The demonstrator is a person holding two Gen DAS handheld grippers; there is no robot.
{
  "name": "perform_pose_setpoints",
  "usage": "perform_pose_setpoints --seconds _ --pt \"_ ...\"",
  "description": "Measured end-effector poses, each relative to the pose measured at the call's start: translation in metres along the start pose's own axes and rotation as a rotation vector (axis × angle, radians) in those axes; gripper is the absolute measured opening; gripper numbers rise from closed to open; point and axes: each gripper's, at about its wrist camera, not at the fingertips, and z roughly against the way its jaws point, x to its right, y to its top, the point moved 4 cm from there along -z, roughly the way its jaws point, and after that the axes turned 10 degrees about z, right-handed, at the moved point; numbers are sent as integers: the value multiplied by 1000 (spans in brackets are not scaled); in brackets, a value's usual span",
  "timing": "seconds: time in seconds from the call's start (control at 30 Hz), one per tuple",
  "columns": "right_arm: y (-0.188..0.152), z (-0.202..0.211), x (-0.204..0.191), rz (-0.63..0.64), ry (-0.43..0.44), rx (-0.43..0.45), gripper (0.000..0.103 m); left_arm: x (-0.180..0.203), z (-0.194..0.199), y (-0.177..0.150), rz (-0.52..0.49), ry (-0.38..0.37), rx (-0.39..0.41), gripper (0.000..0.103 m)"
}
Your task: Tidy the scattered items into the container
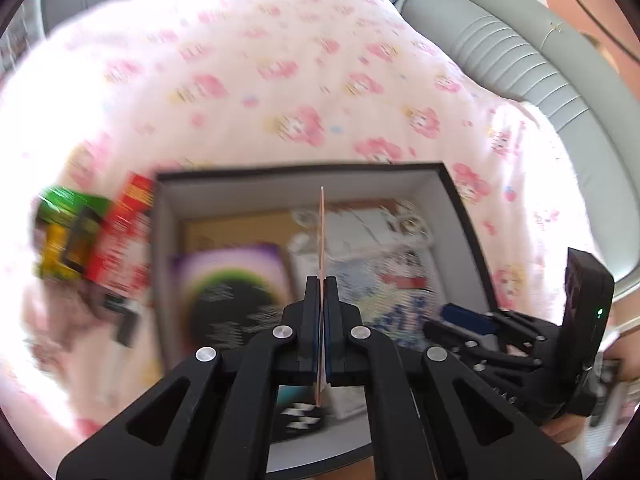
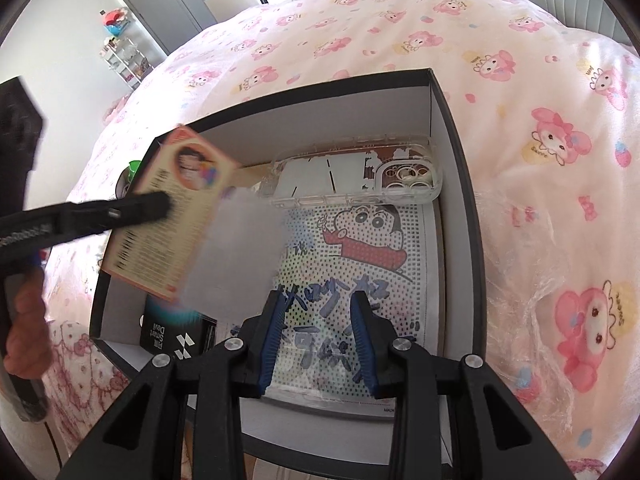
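My left gripper (image 1: 320, 284) is shut on a thin pink picture card (image 1: 322, 236), seen edge-on, above the black box (image 1: 300, 170) with white inner walls. In the right wrist view the left gripper (image 2: 162, 204) holds the card (image 2: 176, 184) over the left side of the box (image 2: 452, 140). My right gripper (image 2: 318, 308) stands open over a dotted cartoon sheet (image 2: 360, 248) lying in the box, nothing between its pads. A clear phone case (image 2: 360, 172) and a small black carton (image 2: 176, 332) also lie inside. Left of the box lie a red pack (image 1: 124, 236) and a green-yellow item (image 1: 64, 232), both blurred.
The box sits on a bed with a pink cartoon-print cover (image 2: 520, 60). A grey padded headboard (image 1: 500, 48) runs at the right. Crumpled clear plastic wrap (image 2: 532, 300) lies right of the box. A grey door (image 2: 168, 0) and a shelf stand beyond the bed.
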Motion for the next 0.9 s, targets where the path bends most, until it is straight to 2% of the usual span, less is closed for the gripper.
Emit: perform_pose_setpoints --seconds 0.03,0.1,0.23,0.37,0.5,0.6,0.7,0.9 --pt "1 1 0 -1 -1 5 30 0 9 2 -19 20 17 0" --pt "2 3 1 -10 2 15 30 7 10 6 -51 11 8 0" --pt "4 5 3 -35 26 25 30 37 -39 0 -62 -52 -126 0" --pt "3 8 5 -40 27 37 30 51 -75 -16 19 -147 -239 1" --pt "2 13 6 -29 -18 45 30 61 -67 -22 -5 -140 -200 1" --pt "3 11 10 -41 -33 42 30 68 -63 -22 -19 -152 -204 1" --pt "4 13 15 -63 -20 54 30 70 -53 -17 -45 -101 -140 1" --pt "3 13 16 -60 -30 57 30 50 -41 -13 -13 -38 -85 0"
